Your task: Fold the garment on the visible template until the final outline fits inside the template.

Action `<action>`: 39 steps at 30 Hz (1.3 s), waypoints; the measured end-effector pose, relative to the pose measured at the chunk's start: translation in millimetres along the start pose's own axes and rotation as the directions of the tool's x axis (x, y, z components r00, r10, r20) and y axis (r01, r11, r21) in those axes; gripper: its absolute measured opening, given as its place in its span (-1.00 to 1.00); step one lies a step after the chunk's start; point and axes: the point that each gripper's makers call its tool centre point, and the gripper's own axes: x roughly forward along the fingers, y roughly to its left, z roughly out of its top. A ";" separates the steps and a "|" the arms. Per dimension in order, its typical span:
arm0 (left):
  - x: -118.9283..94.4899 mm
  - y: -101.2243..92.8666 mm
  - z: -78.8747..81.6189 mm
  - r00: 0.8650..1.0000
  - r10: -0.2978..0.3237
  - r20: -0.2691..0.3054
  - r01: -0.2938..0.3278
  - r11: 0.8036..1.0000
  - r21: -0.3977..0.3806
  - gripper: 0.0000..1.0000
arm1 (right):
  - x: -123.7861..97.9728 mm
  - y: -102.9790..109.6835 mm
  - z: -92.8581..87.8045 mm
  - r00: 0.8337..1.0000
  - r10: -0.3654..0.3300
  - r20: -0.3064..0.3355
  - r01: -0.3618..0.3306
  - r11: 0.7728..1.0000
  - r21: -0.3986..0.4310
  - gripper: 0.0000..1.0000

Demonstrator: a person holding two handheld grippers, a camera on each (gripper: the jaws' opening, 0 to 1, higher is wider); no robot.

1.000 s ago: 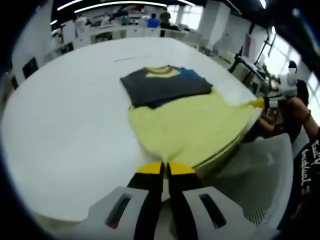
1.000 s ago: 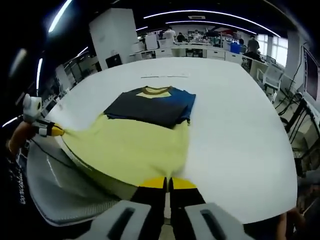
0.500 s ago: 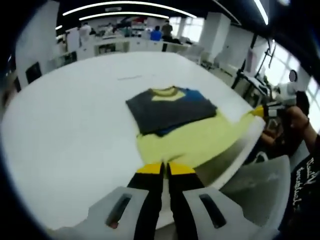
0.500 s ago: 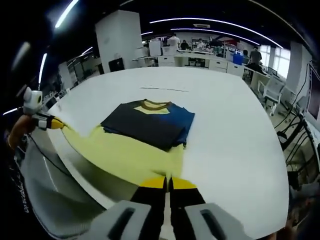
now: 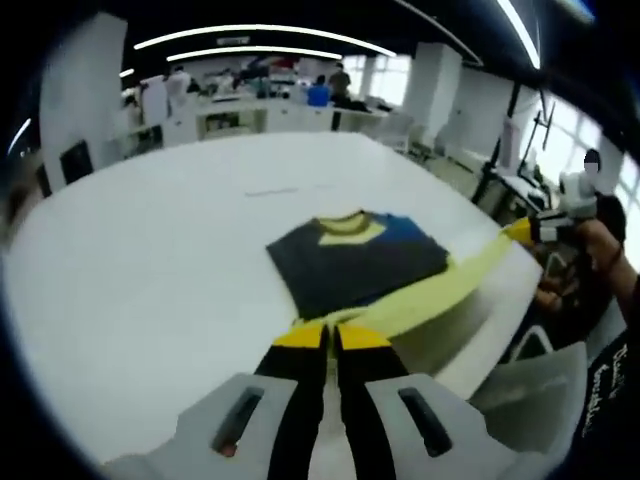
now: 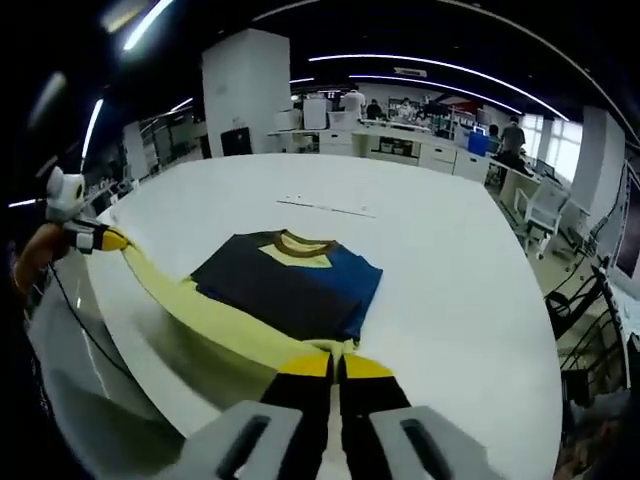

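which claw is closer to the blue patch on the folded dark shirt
Right. The right claw grips the yellow hem just below the blue patch; the left claw grips it below the dark grey side, farther across.

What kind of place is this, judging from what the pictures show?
Probably an open-plan office or lab: long ceiling light strips, rows of desks with people at the back, and a big white table holding the garment.
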 end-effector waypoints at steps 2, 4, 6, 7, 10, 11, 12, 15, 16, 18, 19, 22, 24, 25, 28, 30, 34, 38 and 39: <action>2.3 3.1 5.7 1.000 0.008 0.012 -0.008 1.000 -0.001 -1.00 | 3.8 -2.3 8.5 1.000 -0.002 0.010 0.002 1.000 -0.008 -1.00; 6.9 10.8 12.5 0.999 0.035 0.030 -0.035 0.999 -0.017 -1.00 | 8.4 -4.1 16.1 1.000 0.000 0.021 0.000 1.000 -0.015 -1.00; 10.2 13.5 16.0 0.999 0.040 0.036 -0.040 0.999 -0.014 -1.00 | 13.6 -5.1 23.2 1.000 0.003 0.030 -0.002 1.000 -0.016 -1.00; 11.6 14.3 18.3 0.998 0.042 0.042 -0.041 0.999 -0.014 -1.00 | 16.2 -5.7 27.2 0.999 0.000 0.035 0.000 1.000 -0.020 -1.00; 17.5 18.9 25.4 0.997 0.055 0.052 -0.054 0.998 -0.012 -1.00 | 22.0 -7.4 37.1 0.999 -0.002 0.050 0.003 1.000 -0.022 -1.00; 18.9 20.7 27.6 0.996 0.062 0.057 -0.061 0.998 -0.011 -1.00 | 23.5 -8.1 39.8 0.998 -0.001 0.055 0.002 1.000 -0.021 -1.00; 20.0 22.5 29.8 0.996 0.067 0.061 -0.066 0.998 -0.010 -1.00 | 25.4 -9.4 44.0 0.998 -0.002 0.063 0.003 1.000 -0.018 -1.00; 25.0 28.8 40.8 0.993 0.077 0.089 -0.076 0.997 -0.018 -1.00 | 30.8 -15.6 54.7 0.996 -0.010 0.086 0.010 1.000 0.001 -1.00; 26.6 30.3 43.6 0.992 0.079 0.094 -0.078 0.997 -0.021 -1.00 | 32.9 -17.4 59.3 0.995 -0.013 0.095 0.012 1.000 0.003 -1.00; 30.6 33.1 51.7 0.990 0.085 0.111 -0.082 0.996 -0.028 -1.00 | 35.7 -19.8 65.5 0.994 -0.019 0.108 0.018 1.000 0.006 -1.00; 32.4 34.1 55.3 0.989 0.087 0.120 -0.084 0.996 -0.024 -1.00 | 37.2 -21.0 68.1 0.993 -0.022 0.112 0.021 1.000 0.007 -1.00; 38.1 37.9 67.3 0.985 0.097 0.146 -0.093 0.995 -0.032 -1.00 | 44.9 -27.6 78.4 0.990 -0.034 0.134 0.032 0.999 0.015 -1.00; 41.9 41.8 76.8 0.979 0.113 0.171 -0.108 0.993 -0.038 -1.00 | 50.4 -31.9 87.2 0.986 -0.037 0.164 0.033 0.999 0.027 -1.00; 43.3 43.0 79.6 0.977 0.118 0.176 -0.113 0.993 -0.041 -1.00 | 52.2 -33.2 89.7 0.985 -0.038 0.168 0.033 0.999 0.031 -1.00; 53.0 45.5 89.2 0.974 0.122 0.192 -0.117 0.992 -0.040 -1.00 | 58.9 -38.9 96.8 0.982 -0.053 0.179 0.046 0.998 0.044 -1.00; 59.1 48.3 93.5 0.971 0.128 0.200 -0.123 0.992 -0.039 -1.00 | 64.7 -42.6 101.7 0.981 -0.059 0.187 0.050 0.997 0.051 -1.00; 70.2 55.1 103.0 0.964 0.141 0.224 -0.134 0.990 -0.044 -1.00 | 76.0 -48.7 107.7 0.980 -0.062 0.189 0.051 0.997 0.063 -1.00; 80.6 62.9 112.2 0.955 0.166 0.247 -0.157 0.986 -0.055 -1.00 | 88.2 -53.0 112.7 0.979 -0.069 0.190 0.058 0.996 0.065 -1.00; 85.4 64.9 114.6 0.952 0.171 0.252 -0.161 0.985 -0.062 -1.00 | 93.2 -54.5 113.6 0.979 -0.073 0.190 0.061 0.996 0.069 -1.00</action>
